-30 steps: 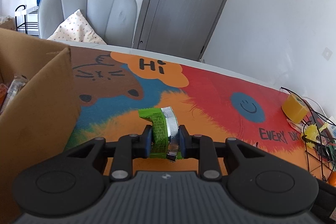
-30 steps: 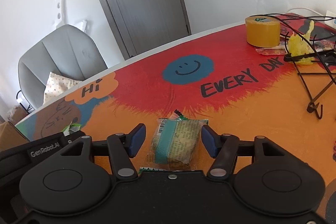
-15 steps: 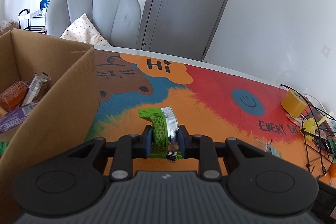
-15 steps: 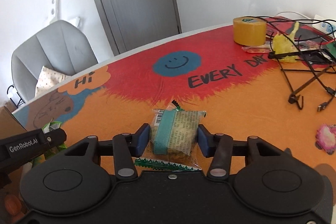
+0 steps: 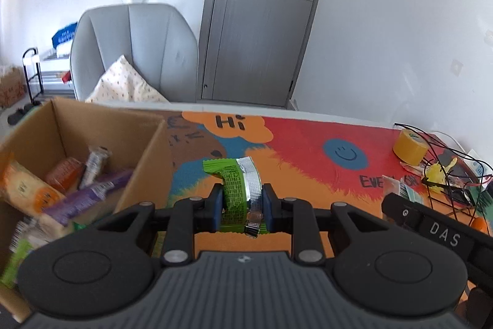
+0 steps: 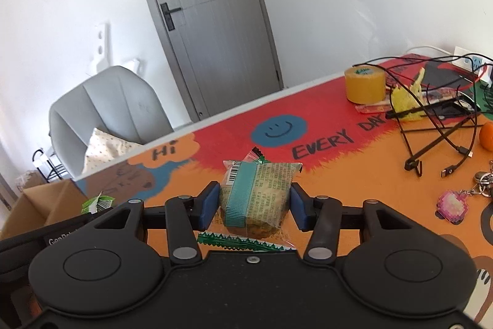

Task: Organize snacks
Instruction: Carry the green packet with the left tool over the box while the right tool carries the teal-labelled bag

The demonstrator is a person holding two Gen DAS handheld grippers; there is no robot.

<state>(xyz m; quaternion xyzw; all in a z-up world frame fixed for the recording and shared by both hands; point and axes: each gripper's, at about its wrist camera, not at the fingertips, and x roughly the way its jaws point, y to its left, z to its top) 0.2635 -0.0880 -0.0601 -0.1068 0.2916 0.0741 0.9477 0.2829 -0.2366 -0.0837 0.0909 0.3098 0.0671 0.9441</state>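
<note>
My left gripper (image 5: 242,204) is shut on a green and silver snack packet (image 5: 238,190) and holds it above the colourful table mat, just right of an open cardboard box (image 5: 144,162) with several snacks inside. My right gripper (image 6: 254,205) is shut on a clear-wrapped cake snack with a teal band (image 6: 255,193), lifted above the mat. The left gripper's green packet (image 6: 98,203) and the box (image 6: 34,205) show at the left of the right wrist view.
A yellow tape roll (image 6: 365,84), black cables (image 6: 437,125), a yellow toy (image 6: 406,96), an orange fruit (image 6: 486,136) and a pink keychain (image 6: 453,204) lie on the right of the table. A grey chair (image 5: 135,51) with a cushion stands behind the table.
Both grippers have risen with their snacks. The right gripper closed on the cake snack and lifted it. The left gripper moved up beside the box, so the box's inside shows.
</note>
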